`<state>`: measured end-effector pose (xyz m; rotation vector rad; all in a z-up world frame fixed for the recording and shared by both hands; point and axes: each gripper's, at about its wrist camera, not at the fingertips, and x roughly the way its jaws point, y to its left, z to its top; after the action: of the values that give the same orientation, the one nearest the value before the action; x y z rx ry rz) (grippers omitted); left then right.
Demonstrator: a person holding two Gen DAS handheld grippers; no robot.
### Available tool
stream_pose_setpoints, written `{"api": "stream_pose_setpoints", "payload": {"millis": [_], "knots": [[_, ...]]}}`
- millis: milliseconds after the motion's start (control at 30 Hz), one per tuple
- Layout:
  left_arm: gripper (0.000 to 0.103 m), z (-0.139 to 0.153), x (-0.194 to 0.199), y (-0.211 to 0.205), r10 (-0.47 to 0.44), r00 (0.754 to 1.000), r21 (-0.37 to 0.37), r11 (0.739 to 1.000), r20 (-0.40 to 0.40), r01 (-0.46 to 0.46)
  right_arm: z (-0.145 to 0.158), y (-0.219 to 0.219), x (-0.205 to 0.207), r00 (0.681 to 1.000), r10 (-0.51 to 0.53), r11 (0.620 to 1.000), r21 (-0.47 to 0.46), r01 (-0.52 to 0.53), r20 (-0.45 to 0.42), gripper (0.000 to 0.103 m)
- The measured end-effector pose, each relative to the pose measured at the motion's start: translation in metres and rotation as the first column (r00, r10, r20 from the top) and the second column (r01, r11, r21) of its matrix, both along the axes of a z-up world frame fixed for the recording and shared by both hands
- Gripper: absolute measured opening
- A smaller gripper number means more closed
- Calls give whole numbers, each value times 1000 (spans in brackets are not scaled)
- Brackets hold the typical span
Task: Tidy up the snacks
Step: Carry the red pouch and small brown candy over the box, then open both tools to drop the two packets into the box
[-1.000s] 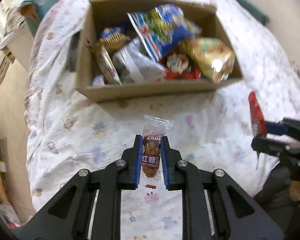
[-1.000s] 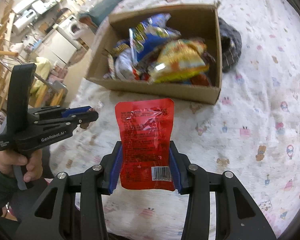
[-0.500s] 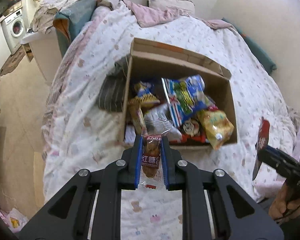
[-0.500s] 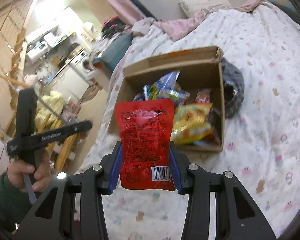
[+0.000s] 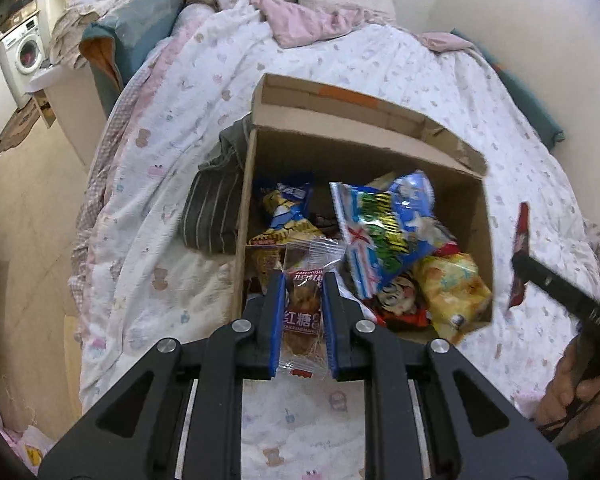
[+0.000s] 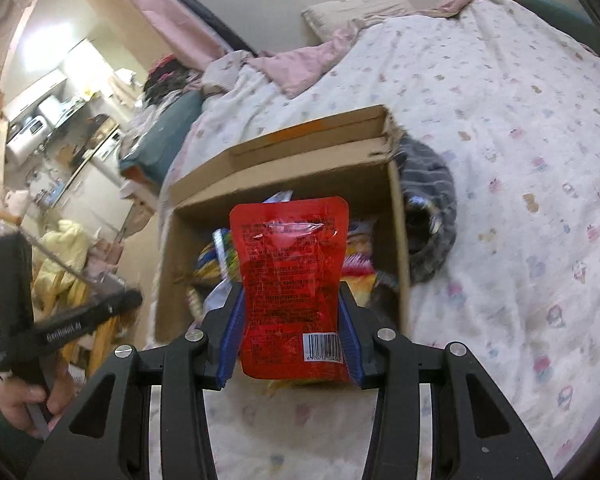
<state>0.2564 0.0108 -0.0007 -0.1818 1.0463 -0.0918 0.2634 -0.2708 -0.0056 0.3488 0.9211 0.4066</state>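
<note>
My left gripper [image 5: 302,280] is shut on a small clear-wrapped brown sugar snack [image 5: 303,312], held over the near left corner of an open cardboard box [image 5: 364,152] full of snack bags on the bed. My right gripper [image 6: 290,292] is shut on a flat red pouch [image 6: 290,280] with a barcode, held upright over the box's near edge [image 6: 284,184]. The red pouch also shows edge-on at the right of the left wrist view [image 5: 519,256]. The left gripper shows at the left of the right wrist view [image 6: 80,320].
The box holds a blue-green bag [image 5: 384,228], a yellow bag [image 5: 452,288] and a blue-yellow bag [image 5: 288,208]. A dark striped cloth [image 5: 212,208] lies against the box's side. The bed has a printed white cover [image 6: 520,160]. The floor and a washing machine [image 5: 24,48] lie left.
Both grippers have risen and moved forward toward the box, each keeping its snack. The box now lies right below the fingertips instead of farther ahead.
</note>
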Motion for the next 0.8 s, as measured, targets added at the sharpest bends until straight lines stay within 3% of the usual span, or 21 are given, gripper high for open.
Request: {"api": "stream_pose_setpoints", "payload": {"millis": [167,333,533,633,800], "knots": [[15,-15,9,-5,-2,1000,-3,1000,-6,2,-6,-5,28,999,-35,999,-8,35,1,45],[15,-20,16,-11,-12,1000,45,999,13,11,-10,-4,43,997,-65,997,-41,66,34,47],[15,-27,20,-14,-12,1000,25,1000,-4,12,-24,0,54,998,-48,999,-19,47,-37,48],[15,-27,20,-19,-22,1000,38,999,-5,22,-24,2,53,998,-50,998,-41,49,-31,48],[16,-25,18,-26,-42,999,58,997,15,41,-24,-2,53,998,-57,998,-2,57,-37,52]]}}
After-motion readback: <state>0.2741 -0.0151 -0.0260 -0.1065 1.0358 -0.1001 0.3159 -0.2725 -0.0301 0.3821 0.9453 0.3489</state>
